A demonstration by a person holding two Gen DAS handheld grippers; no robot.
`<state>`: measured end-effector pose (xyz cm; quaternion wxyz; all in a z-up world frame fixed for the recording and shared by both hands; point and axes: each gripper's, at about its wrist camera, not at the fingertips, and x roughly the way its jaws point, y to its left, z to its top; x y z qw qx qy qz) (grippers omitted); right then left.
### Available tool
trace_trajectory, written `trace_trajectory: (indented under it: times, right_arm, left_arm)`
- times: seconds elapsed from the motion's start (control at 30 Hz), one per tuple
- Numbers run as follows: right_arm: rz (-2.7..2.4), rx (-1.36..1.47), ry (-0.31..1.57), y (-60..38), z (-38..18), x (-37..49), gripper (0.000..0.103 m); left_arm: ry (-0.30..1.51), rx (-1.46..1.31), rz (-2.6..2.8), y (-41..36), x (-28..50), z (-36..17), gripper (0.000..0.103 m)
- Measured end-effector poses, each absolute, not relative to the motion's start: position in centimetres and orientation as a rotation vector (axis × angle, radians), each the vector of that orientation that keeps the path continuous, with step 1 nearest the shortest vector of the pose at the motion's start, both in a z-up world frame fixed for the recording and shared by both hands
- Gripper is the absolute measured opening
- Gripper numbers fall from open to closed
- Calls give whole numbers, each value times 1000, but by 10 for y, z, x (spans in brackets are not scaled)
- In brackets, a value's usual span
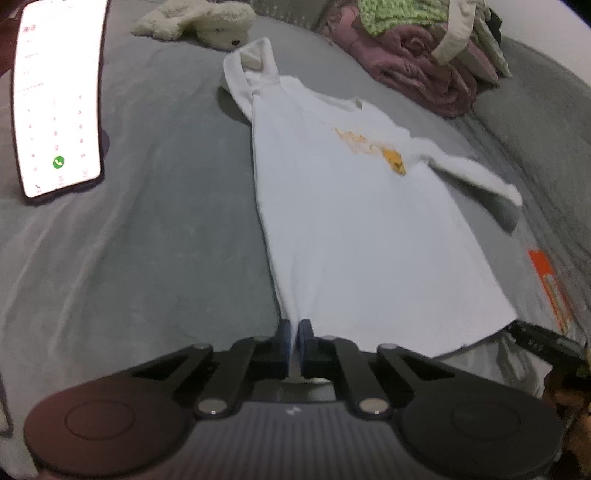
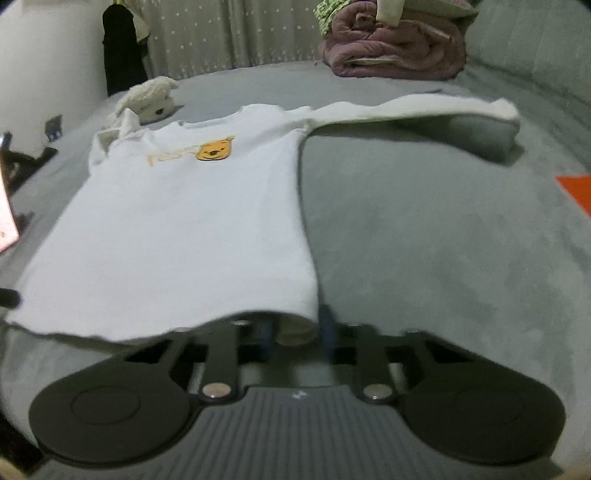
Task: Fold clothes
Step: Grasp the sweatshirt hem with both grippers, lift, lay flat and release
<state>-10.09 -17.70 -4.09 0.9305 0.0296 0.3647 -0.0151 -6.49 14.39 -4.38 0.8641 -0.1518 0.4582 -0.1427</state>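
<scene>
Grey bedspread (image 2: 424, 229) across the whole scene, soft and lightly wrinkled; pale curtain with small stars (image 2: 229, 37) at the back. White long-sleeved shirt (image 1: 343, 229) spread face up in the middle of the bed, collar away from the cameras, hem nearest them. Near sleeve on the left side folded in and bunched by the collar; other sleeve (image 2: 424, 109) stretched out straight to the right. Orange bear patch (image 2: 214, 150) on the chest. Pile of mauve quilt (image 2: 399, 51) with green and cream cloth on top, far right corner of the bed, well apart from the shirt. Lit phone screen (image 1: 55, 96) mounted at the left gripper's upper left. Cream plush toy (image 1: 207, 22) lying beyond the collar. Orange card (image 1: 550, 288) flat on the bedspread, right of the hem.

Left gripper (image 1: 295, 339): jaws pressed nearly together, pinching the left corner of the hem. Right gripper (image 2: 297, 328): jaws narrowed around the right corner of the hem, fabric bunched between them and draped over the left finger; view blurred, pads' contact not clear.
</scene>
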Motion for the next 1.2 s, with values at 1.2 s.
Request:
trace_trajectory:
  times: [1.2]
  right_arm:
    - [176,-948,863,-147,-46,-120,16]
  left_arm:
    - [993,-60,-319,139,-75,-27,13]
